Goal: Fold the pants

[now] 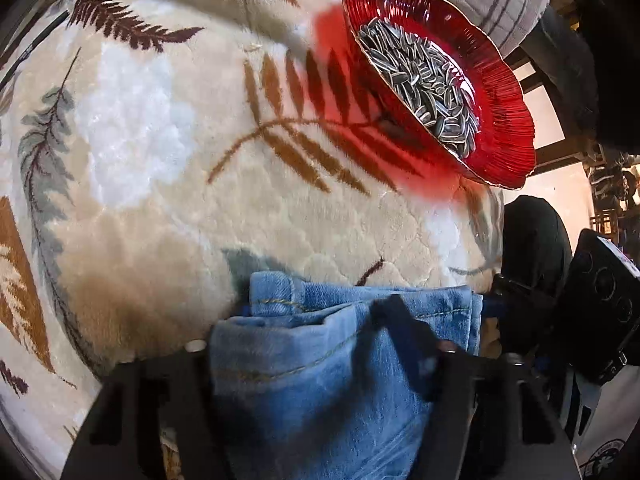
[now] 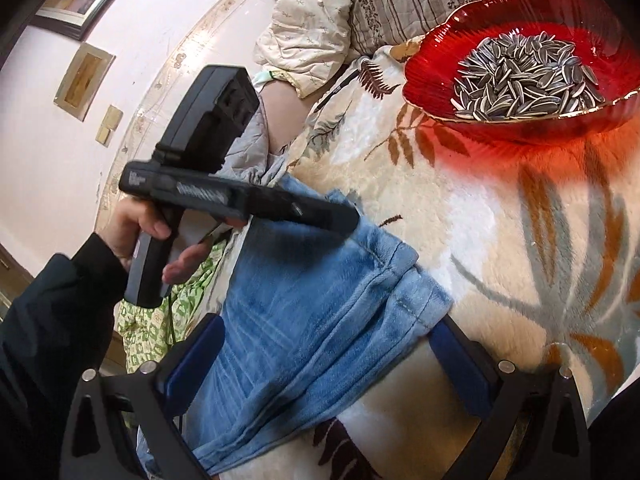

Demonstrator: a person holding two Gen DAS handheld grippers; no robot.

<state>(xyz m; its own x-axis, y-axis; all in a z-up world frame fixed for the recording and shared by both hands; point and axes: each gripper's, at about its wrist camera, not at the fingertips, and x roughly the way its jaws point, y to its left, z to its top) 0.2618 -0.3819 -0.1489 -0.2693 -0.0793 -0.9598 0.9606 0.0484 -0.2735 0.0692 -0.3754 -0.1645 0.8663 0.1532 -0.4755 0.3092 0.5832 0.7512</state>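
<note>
Left gripper (image 1: pixel 320 344) looks clamped on the pants (image 1: pixel 320 380); mine, right gripper (image 2: pixel 324 356), gapes astride them; a hasty swing risks clipping the seed bowl (image 2: pixel 516 128).

Pale pink wall (image 2: pixel 48 160) with framed pictures (image 2: pixel 82 80), sunlit.

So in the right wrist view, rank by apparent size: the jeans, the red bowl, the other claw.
1. jeans, nearest the lens, so inflated.
2. red bowl and left claw look alike; I won't split them.
</note>
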